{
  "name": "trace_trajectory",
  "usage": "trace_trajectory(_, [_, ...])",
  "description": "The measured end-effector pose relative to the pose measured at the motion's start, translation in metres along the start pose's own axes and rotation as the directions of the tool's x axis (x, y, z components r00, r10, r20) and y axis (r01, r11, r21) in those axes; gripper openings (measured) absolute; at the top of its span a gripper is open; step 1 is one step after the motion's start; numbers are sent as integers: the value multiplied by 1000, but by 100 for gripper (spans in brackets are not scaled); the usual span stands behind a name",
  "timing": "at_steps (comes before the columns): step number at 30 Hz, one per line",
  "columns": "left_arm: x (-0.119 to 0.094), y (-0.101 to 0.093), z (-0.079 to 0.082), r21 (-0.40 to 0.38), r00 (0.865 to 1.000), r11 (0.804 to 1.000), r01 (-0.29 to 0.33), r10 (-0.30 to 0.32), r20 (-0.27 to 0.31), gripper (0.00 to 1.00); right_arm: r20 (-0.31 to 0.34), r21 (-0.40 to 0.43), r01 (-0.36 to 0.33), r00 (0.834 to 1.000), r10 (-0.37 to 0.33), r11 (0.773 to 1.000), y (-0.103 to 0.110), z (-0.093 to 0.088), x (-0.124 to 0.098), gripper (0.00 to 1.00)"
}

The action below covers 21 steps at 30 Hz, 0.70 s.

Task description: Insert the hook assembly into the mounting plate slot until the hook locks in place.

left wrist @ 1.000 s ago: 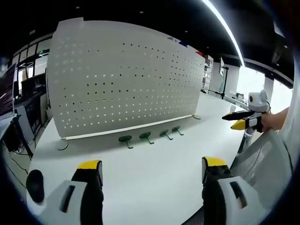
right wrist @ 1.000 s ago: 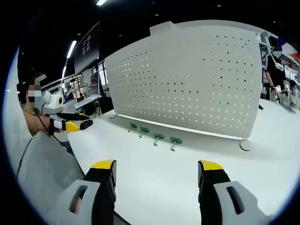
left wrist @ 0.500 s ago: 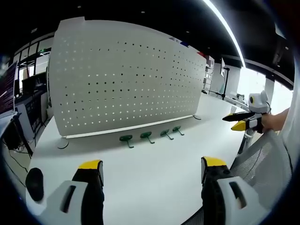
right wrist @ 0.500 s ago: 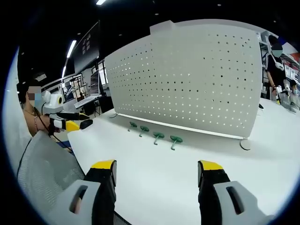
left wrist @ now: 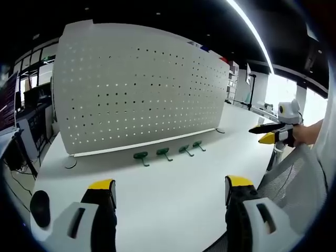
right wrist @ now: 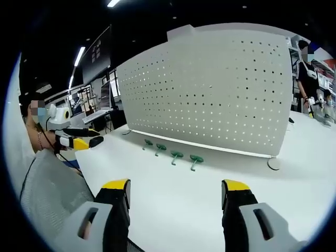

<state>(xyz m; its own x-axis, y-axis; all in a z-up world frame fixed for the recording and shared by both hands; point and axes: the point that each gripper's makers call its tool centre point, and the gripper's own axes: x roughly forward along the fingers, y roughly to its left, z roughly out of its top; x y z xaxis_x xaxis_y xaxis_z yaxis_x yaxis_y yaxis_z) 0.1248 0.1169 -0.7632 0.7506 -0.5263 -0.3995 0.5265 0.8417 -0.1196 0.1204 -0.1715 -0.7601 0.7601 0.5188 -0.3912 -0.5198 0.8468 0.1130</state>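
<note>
A tall white perforated mounting plate stands upright on the white table; the right gripper view has it too. Several green hooks lie in a row on the table just in front of its foot. My left gripper hovers over the table's near edge, well short of the hooks, open and holding nothing. My right gripper is likewise open and empty, about the same distance from the row. Each gripper is visible from the other's camera, the right one and the left one.
A grey mesh chair back sits at the near table edge between the hands. A black rounded object lies at the table's left side. A person stands beyond the plate's right end. Desks with monitors line the background.
Both views wobble slightly with the hands. The hooks and the plate stay where they were, and both grippers remain open.
</note>
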Motion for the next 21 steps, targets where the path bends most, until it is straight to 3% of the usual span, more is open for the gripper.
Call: trace_trajectory(21, [8,12,20,32,999,999,33,-33,17,87,43,-20,0,999,1,1000,1,24,-1,68])
